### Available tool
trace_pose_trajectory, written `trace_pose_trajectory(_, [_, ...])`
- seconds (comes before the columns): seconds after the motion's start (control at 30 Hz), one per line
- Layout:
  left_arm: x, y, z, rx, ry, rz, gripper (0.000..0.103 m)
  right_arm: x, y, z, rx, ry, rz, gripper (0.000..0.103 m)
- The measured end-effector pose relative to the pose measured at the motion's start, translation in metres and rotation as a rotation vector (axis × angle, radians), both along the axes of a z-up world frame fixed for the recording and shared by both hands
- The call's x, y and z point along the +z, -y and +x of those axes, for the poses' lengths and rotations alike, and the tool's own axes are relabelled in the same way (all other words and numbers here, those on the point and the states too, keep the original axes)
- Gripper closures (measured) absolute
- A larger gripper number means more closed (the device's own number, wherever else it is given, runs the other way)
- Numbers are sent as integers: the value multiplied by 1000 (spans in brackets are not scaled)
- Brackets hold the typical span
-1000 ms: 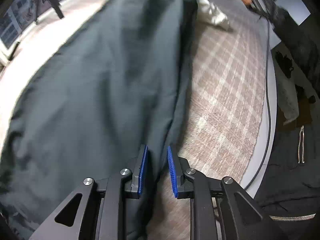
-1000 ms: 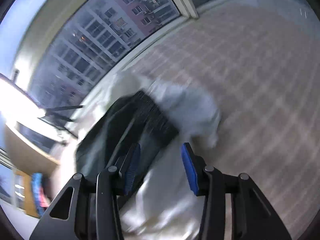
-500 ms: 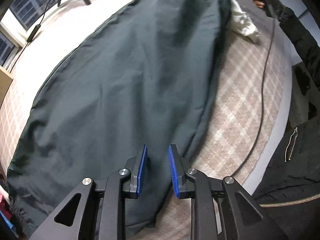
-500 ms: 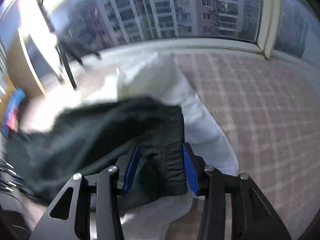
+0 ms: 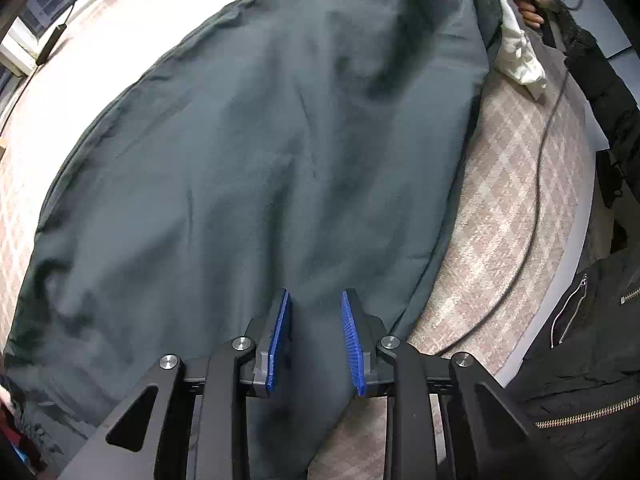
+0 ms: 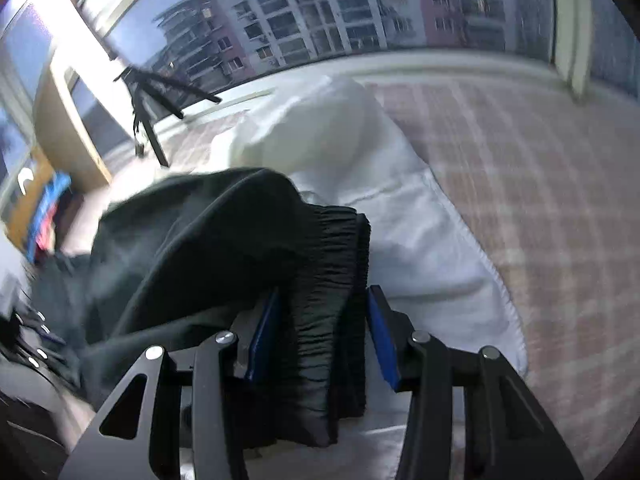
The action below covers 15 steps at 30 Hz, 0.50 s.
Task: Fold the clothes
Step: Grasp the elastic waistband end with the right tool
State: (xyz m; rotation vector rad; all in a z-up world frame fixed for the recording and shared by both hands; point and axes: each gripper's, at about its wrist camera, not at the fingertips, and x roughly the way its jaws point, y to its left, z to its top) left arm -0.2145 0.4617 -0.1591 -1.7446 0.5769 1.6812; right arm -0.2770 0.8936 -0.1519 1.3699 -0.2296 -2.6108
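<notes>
Dark grey-green trousers (image 5: 260,168) lie spread along the plaid-covered bed (image 5: 504,200). Right tool (image 6: 320,332) pinches their black elastic waistband (image 6: 332,280); left tool (image 5: 316,336), jaws just widening, hangs spread above cloth. Keep waistband taut, edges aligned.

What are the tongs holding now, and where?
Right tongs clamp the dark green-grey trousers by the elastic waistband; left tongs stand open, gripping nothing.

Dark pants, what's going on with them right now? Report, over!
Right gripper shut on dark pants at the waistband. Left gripper open over the fabric, jaws just been widening. White garment lies underneath, cable alongside.
</notes>
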Motion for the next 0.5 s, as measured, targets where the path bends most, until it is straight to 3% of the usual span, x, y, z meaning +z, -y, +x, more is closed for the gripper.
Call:
trace_pose_trajectory(0.07, [-3, -3, -1, -2, 11, -2, 77, -3, 9, -2, 9, -14, 96, 53])
trace_pose_trajectory(0.1, [-5, -5, -1, -3, 17, -3, 77, -8, 11, -5, 14, 1, 132, 45])
trace_pose_trajectory(0.13, [-5, -7, -1, -7, 18, -1, 76, -13, 12, -9, 18, 17, 161, 30])
trace_pose_trajectory(0.23, [-5, -12, -1, -18, 17, -1, 75, -24, -15, -17, 19, 53, -75, 25])
trace_pose_trajectory(0.3, [-5, -12, 1, -19, 19, -2, 75, -25, -22, -18, 18, 39, -155, 45])
trace_pose_trajectory(0.37, [-5, -11, 1, -13, 23, 1, 75, -20, -13, -14, 28, 21, -94, 60])
trace_pose_trajectory(0.4, [-5, -11, 2, -10, 24, 2, 75, -15, -7, -10, 37, 8, -55, 61])
trace_pose_trajectory(0.47, [-5, -10, 3, -4, 26, 5, 75, -4, 0, -3, 23, -37, -5, 77])
trace_pose_trajectory(0.5, [-5, -9, 3, -2, 26, 6, 75, 2, 4, 1, 13, -63, 20, 79])
